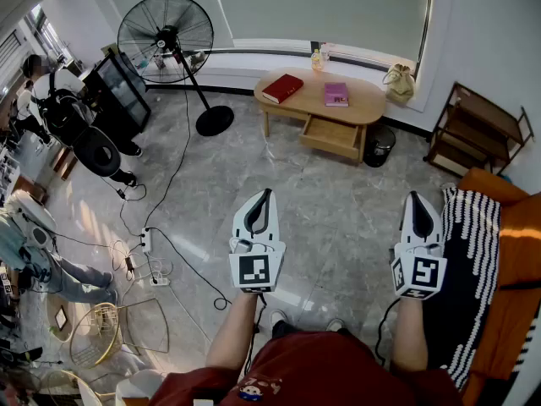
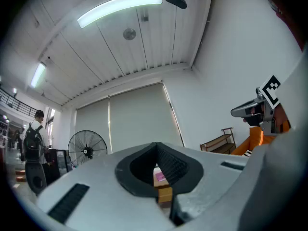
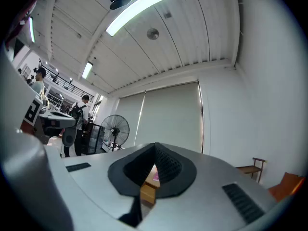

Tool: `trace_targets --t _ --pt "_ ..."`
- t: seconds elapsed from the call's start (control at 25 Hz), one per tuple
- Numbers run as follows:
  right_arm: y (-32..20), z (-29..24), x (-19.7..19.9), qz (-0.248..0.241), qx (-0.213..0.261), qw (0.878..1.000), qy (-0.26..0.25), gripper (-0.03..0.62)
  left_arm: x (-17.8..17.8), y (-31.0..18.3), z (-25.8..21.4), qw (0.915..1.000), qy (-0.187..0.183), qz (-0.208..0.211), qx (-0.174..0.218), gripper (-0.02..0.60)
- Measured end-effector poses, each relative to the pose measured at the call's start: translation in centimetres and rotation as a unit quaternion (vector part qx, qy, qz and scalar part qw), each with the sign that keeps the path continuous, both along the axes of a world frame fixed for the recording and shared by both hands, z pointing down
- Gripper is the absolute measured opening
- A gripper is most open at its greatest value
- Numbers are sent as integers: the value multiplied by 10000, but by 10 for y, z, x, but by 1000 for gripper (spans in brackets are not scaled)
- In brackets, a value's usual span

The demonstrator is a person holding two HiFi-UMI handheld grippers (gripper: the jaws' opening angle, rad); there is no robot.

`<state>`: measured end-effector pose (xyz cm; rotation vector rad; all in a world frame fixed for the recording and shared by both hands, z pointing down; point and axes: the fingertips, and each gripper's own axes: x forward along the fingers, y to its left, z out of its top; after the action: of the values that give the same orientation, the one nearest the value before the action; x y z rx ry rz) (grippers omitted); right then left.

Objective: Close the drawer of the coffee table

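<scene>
Far across the room, by the window, stands the oval wooden coffee table point(image 1: 308, 100). Its drawer point(image 1: 332, 137) is pulled out toward me. A red book point(image 1: 282, 88) and a pink book point(image 1: 336, 94) lie on top. My left gripper point(image 1: 269, 194) and right gripper point(image 1: 414, 198) are held side by side, well short of the table. Both are shut with nothing in them. In the left gripper view the left gripper point(image 2: 156, 146) frames a sliver of the drawer point(image 2: 165, 195). The right gripper point(image 3: 155, 146) frames the drawer point(image 3: 148, 192) in the same way.
A standing fan point(image 1: 166, 32) is left of the table, with cables and a power strip point(image 1: 150, 245) across the floor. A bin point(image 1: 380, 146) and a wooden shelf point(image 1: 478, 129) are on the right. An orange sofa point(image 1: 516, 252) is beside me. People point(image 1: 51, 100) stand at the left.
</scene>
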<state>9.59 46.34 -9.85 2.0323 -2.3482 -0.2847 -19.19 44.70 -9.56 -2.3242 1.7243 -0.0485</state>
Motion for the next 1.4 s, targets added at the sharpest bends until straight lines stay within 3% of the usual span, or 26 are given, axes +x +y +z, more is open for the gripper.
trace_targets --t 0.2,0.6,1.24,1.32,1.4 --pt "2 0 6 19 8 10000 6 -3 16 -1 -4 9996 -88 161 193 6" --pt "15 13 27 -6 -81 9999 -147 -3 54 3 6 9992 -63 390 -87 6" --pt "46 37 131 74 -218 9990 -380 -3 179 27 26 9948 241 893 -417 9" --pt "47 41 134 45 -243 9989 -399 -3 184 29 26 9952 240 839 -432 29" --pt "47 45 135 28 -268 9987 -431 -3 186 30 30 9950 206 840 -507 99"
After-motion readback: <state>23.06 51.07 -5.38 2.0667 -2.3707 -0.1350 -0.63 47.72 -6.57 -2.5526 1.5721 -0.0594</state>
